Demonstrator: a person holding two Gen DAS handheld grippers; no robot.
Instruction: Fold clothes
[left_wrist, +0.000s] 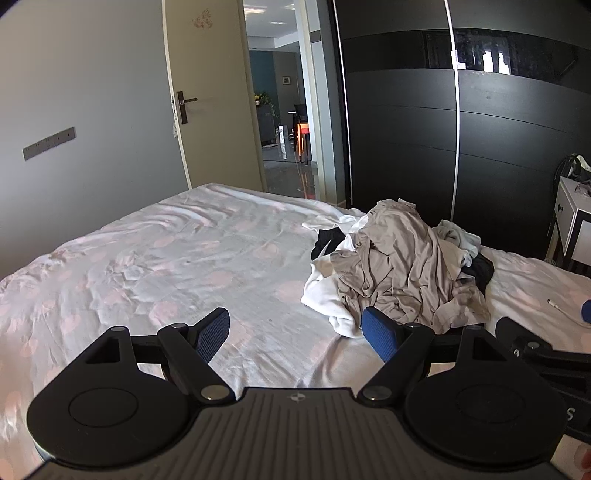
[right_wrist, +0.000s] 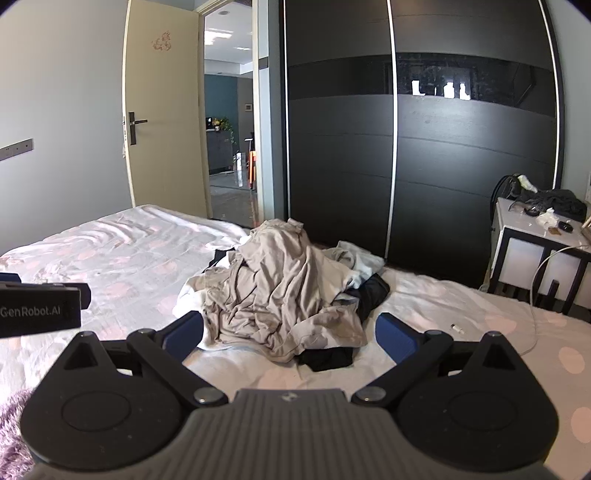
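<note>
Heaped toward the far right part of the bed (left_wrist: 177, 258), near its far edge and in front of a dark sliding wardrobe (left_wrist: 461, 140), a pile of clothes (left_wrist: 399, 266) is seen in both wrist views. A beige garment (right_wrist: 280, 280) is draped over the top of the pile, with white garments (left_wrist: 325, 291) showing along its left side and at the back, and black garments (right_wrist: 332, 358) protruding at its near and right sides. The left claw (left_wrist: 297, 334) is held above the sheet with its blue-padded fingers (left_wrist: 214, 336) spread wide apart and nothing between them; its right pad is seen just in front of the pile's near left edge. The right claw (right_wrist: 290, 334) is likewise spread wide and empty, and the pile is framed between its two fingers (right_wrist: 397, 338) from the near side; whether the fabric is touched cannot be told. The sheet, white with pale pink spots, is wrinkled and bare across the bed's left half. A small white connector (right_wrist: 458, 328) and a white cable (right_wrist: 535, 314) lie on the bed to the right of the pile. A white bedside cabinet (right_wrist: 535, 251) with clutter on top stands beyond the bed's right edge, and an open cream door (left_wrist: 207, 92) is seen past the far left corner.
</note>
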